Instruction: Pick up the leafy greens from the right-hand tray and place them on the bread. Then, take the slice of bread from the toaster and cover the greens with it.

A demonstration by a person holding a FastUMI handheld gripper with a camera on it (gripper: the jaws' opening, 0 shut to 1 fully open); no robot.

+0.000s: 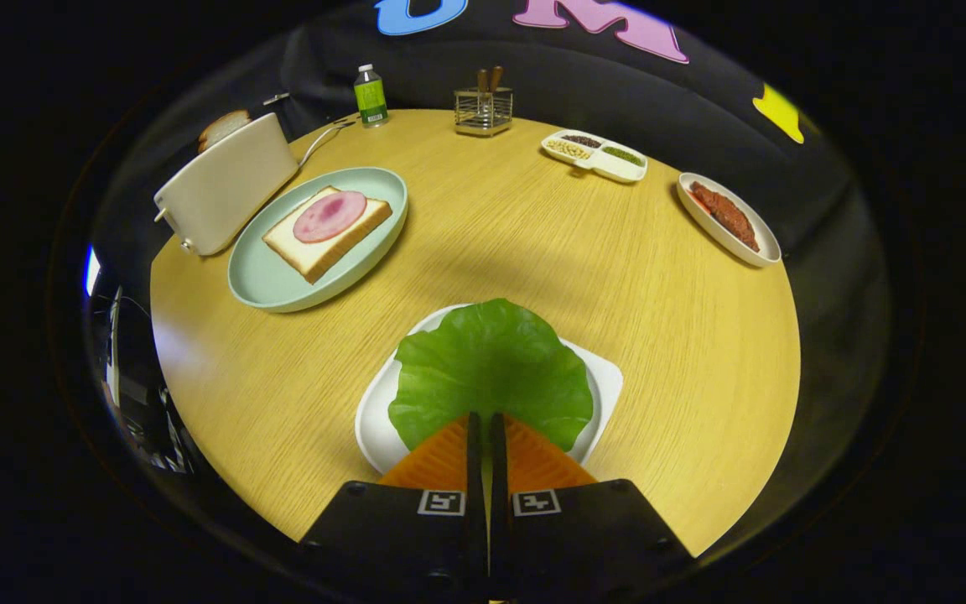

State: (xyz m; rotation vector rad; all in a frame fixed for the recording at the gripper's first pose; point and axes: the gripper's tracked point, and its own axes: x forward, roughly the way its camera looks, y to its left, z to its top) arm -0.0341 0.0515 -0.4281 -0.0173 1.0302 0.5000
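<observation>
Gripper view: the gripper [487, 417] has its fingers pressed nearly together, clamped on the near edge of the leaf [490, 369], which lies over a white tray [607, 377] just ahead. At ten o'clock from the fingers sits a plate [269, 281] with bread [309, 249] topped by ham [329, 216]. Beyond it stands the toaster [225, 184] (a slice [224, 127] pokes out of it). At two o'clock, a dish [728, 220] holds something red-brown.
</observation>
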